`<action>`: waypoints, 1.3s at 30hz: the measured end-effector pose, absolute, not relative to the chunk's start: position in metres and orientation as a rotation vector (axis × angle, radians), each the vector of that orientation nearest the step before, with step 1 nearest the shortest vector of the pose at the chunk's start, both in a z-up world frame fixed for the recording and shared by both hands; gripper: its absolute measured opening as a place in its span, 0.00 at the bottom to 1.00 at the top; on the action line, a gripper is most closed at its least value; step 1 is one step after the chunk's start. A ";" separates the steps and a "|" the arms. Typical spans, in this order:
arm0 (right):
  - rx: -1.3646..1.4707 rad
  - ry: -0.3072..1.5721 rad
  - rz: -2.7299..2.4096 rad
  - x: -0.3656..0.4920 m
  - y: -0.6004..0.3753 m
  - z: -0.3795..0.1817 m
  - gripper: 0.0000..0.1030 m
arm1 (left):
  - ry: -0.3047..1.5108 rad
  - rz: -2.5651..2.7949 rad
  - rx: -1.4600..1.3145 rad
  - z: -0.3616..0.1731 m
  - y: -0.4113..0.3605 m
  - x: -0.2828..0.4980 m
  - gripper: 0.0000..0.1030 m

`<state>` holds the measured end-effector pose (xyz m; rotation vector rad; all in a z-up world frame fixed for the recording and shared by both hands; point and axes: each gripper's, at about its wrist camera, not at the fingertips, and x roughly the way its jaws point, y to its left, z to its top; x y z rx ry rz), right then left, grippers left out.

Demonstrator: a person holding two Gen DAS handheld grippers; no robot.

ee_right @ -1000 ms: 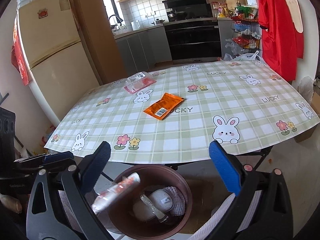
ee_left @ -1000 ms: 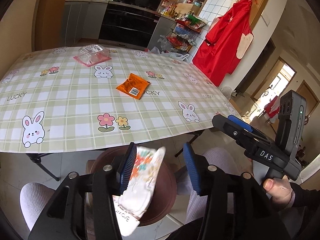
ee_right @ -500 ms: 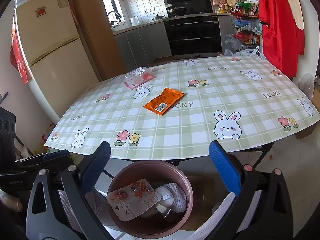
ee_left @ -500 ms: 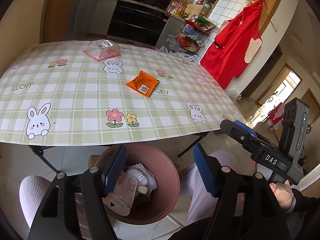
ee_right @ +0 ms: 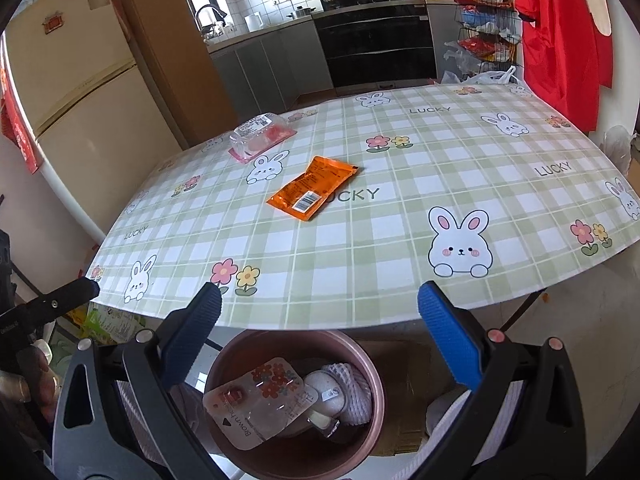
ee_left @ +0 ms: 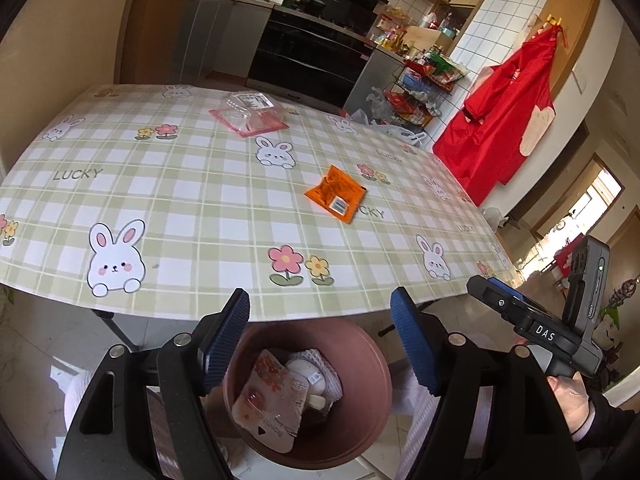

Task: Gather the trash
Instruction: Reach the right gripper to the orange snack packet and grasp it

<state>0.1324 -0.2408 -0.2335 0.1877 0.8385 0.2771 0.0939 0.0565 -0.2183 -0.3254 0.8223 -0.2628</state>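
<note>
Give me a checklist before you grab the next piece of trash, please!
1. Left claw empty and open: ok.
2. Right claw empty and open: ok.
3. White flowery pouch lying inside the brown bin, not hanging over the rim: ok.
4. Orange packet lying flat on the table, nothing on top of it: ok.
5. Clear plastic box on its pink tray, apart from the packet: ok.
6. Room left in the bin for both: cannot tell.
</note>
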 end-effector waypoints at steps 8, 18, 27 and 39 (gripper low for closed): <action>0.183 0.952 0.273 0.234 -0.203 -0.256 0.94 | 0.776 -0.158 -0.339 -0.210 0.100 0.137 0.80; 0.165 1.099 0.209 0.334 -0.145 -0.300 0.94 | 0.792 -0.039 -0.373 -0.227 0.147 0.162 0.89; 0.169 1.130 0.099 0.373 -0.138 -0.325 0.95 | 0.856 0.049 -0.442 -0.261 0.180 0.162 0.89; -0.081 1.124 0.164 0.380 -0.106 -0.332 0.90 | 0.871 0.025 -0.466 -0.272 0.171 0.169 0.89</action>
